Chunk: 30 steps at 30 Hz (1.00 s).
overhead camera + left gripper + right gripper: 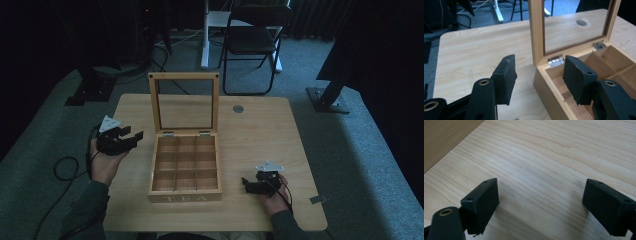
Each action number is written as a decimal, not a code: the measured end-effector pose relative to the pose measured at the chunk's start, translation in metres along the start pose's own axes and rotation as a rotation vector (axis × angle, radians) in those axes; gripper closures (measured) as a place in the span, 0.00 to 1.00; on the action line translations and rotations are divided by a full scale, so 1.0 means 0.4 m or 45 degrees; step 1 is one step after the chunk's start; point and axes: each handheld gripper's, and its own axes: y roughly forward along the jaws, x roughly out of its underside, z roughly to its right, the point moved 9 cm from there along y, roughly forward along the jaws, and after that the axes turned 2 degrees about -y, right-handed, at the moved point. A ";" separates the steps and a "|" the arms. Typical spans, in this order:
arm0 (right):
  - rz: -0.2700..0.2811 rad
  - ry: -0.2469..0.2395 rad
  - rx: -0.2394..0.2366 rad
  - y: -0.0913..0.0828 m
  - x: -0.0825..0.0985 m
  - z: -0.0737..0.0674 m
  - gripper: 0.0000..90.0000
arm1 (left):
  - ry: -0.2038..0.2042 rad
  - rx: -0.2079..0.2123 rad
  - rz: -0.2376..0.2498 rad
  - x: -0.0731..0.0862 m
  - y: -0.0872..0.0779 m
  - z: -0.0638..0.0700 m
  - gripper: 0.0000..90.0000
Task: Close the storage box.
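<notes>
On the pale wooden bench (260,130) we see a square wooden tea box (185,172) at centre, its glass-paned lid upright. Our left gripper (131,136) hovers beside its left wall, our right gripper (246,184) near its right; both jaws stand apart, empty

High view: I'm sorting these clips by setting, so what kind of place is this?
Probably a lab or studio set up for recording, not a home: a small wooden table on grey carpet, dark stand bases, floor cables and a folding chair.
</notes>
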 end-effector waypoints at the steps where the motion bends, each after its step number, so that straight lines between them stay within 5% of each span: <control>1: 0.000 -0.002 0.000 0.000 0.000 0.000 0.15 | -0.001 -0.001 0.006 -0.006 0.000 -0.001 0.49; 13: -0.001 0.000 -0.001 0.000 0.000 0.000 0.15 | 0.049 0.001 0.053 -0.069 0.010 -0.001 0.48; 30: -0.002 -0.001 -0.001 0.000 0.000 0.000 0.15 | 0.034 0.013 0.069 -0.107 0.043 0.003 0.47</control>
